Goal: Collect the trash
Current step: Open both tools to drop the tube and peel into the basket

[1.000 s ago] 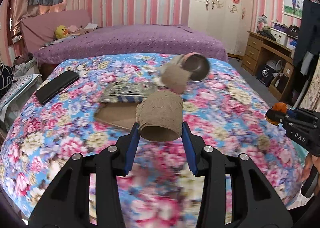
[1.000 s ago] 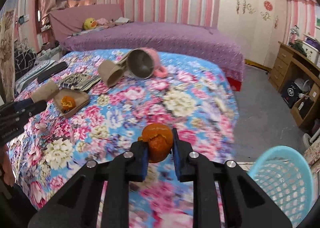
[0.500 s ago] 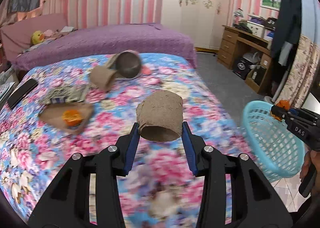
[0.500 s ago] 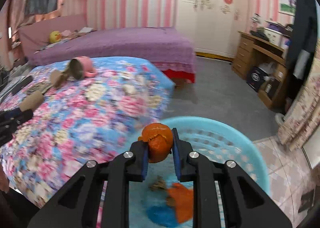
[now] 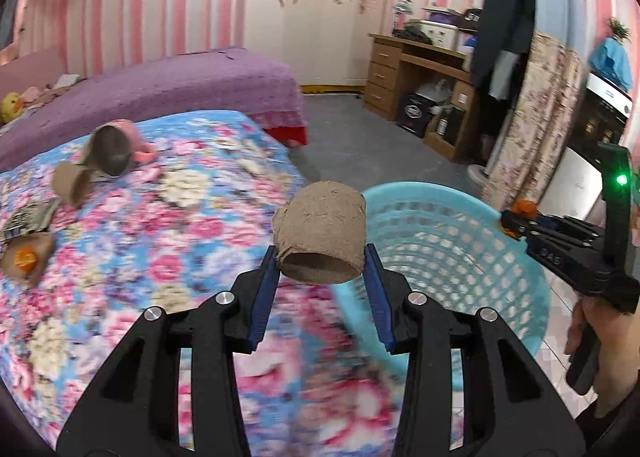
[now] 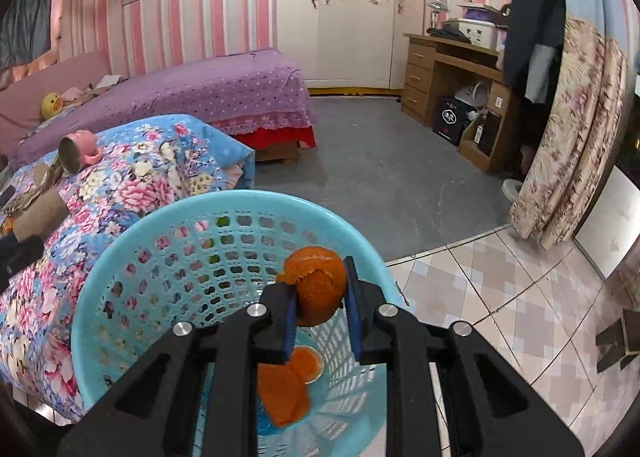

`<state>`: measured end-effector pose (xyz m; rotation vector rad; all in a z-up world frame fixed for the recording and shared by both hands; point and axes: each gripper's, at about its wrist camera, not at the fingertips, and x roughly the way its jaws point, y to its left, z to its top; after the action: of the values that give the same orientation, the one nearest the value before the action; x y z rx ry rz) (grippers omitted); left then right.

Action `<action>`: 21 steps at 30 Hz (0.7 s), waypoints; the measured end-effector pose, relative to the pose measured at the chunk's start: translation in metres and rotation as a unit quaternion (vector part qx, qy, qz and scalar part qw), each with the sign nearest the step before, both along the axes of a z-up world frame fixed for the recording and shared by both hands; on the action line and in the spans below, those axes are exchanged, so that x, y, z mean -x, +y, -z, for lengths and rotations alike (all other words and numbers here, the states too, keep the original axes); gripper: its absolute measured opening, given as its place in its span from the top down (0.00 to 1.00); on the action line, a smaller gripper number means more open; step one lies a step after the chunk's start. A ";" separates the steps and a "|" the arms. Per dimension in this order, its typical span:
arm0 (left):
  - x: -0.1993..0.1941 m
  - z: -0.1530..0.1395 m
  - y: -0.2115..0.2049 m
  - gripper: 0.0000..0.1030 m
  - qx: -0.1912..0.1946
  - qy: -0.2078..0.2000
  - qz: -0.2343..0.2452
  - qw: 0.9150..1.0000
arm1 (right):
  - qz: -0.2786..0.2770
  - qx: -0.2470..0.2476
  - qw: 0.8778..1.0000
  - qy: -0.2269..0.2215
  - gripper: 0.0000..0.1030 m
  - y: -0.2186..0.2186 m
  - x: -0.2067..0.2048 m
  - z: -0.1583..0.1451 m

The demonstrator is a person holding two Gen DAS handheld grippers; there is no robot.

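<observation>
My left gripper [image 5: 320, 257] is shut on a brown cardboard tube [image 5: 320, 233] and holds it over the bed's edge, just left of the light blue basket [image 5: 500, 289]. My right gripper [image 6: 318, 289] is shut on a piece of orange peel [image 6: 320, 289] and holds it above the open basket [image 6: 120, 249]. Orange peel pieces [image 6: 284, 389] lie on the basket floor. In the left wrist view the right gripper [image 5: 516, 217] shows over the basket's right rim with the peel.
On the floral bed [image 5: 160, 217] lie another cardboard tube [image 5: 70, 185], a tipped pink metal cup [image 5: 114, 151], a brown paper with orange peel [image 5: 24, 257] and a patterned wrapper [image 5: 24, 217]. A purple bed [image 6: 208, 93], wooden desk [image 6: 452, 69] and floral curtain [image 6: 572, 137] stand around grey floor.
Both grippers have swung right from the bed toward the basket. The right gripper now hangs above the basket's inside with the peel; the left has come close to the basket's left rim.
</observation>
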<state>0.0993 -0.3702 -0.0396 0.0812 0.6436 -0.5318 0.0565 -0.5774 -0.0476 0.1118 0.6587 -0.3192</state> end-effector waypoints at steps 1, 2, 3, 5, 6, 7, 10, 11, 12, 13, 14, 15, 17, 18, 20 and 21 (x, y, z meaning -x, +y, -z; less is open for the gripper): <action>0.002 0.001 -0.008 0.60 0.000 0.001 0.010 1.000 | 0.002 -0.001 1.000 0.000 0.80 -0.003 0.000 0.001; 0.003 0.001 -0.014 0.60 0.001 0.002 0.016 1.000 | 0.002 -0.001 1.000 0.000 0.80 -0.004 0.000 0.001; 0.003 0.002 -0.017 0.60 0.002 0.003 0.019 1.000 | 0.004 -0.001 1.000 0.000 0.80 -0.006 0.000 0.003; 0.003 0.001 -0.027 0.60 0.006 0.005 0.026 1.000 | 0.008 -0.004 1.000 0.000 0.80 -0.010 0.000 0.005; 0.003 -0.001 -0.031 0.60 0.007 0.004 0.029 1.000 | 0.009 -0.007 1.000 -0.001 0.80 -0.012 0.001 0.005; 0.003 -0.002 -0.035 0.59 0.009 0.004 0.032 0.999 | 0.010 -0.009 1.000 -0.002 0.80 -0.013 0.001 0.006; 0.001 -0.004 -0.048 0.55 0.007 0.006 0.048 0.999 | 0.012 -0.011 1.000 -0.004 0.80 -0.016 0.003 0.006; 0.000 -0.003 -0.050 0.50 0.005 0.008 0.050 0.999 | 0.012 -0.010 1.000 -0.004 0.80 -0.015 0.003 0.006; -0.001 -0.002 -0.053 0.40 0.003 0.013 0.053 0.998 | 0.011 -0.010 1.000 -0.003 0.80 -0.014 0.002 0.006; -0.002 -0.002 -0.053 0.34 0.002 0.016 0.053 0.998 | 0.011 -0.009 1.000 -0.003 0.80 -0.014 0.002 0.006; -0.003 -0.002 -0.052 0.26 0.001 0.013 0.049 0.999 | 0.009 -0.009 1.000 -0.002 0.80 -0.013 0.002 0.007; -0.003 -0.003 -0.050 0.21 0.000 0.006 0.045 0.999 | 0.008 -0.009 1.000 -0.001 0.80 -0.012 0.001 0.007; -0.003 -0.005 -0.044 0.15 -0.011 -0.011 0.036 0.999 | 0.007 -0.008 1.000 0.000 0.80 -0.011 0.000 0.007; -0.005 -0.005 -0.039 0.12 -0.017 -0.019 0.027 0.999 | 0.006 -0.008 1.000 0.000 0.80 -0.010 0.000 0.007; -0.011 -0.006 -0.028 0.09 -0.017 -0.023 0.016 0.999 | 0.002 -0.008 1.000 -0.001 0.80 -0.007 -0.001 0.007; -0.014 -0.006 -0.021 0.08 -0.016 -0.022 0.010 1.000 | 0.001 -0.007 1.000 -0.001 0.79 -0.006 -0.002 0.007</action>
<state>0.1134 -0.3917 -0.0337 0.1289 0.6094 -0.5382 0.0588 -0.5834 -0.0541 0.1267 0.6588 -0.3172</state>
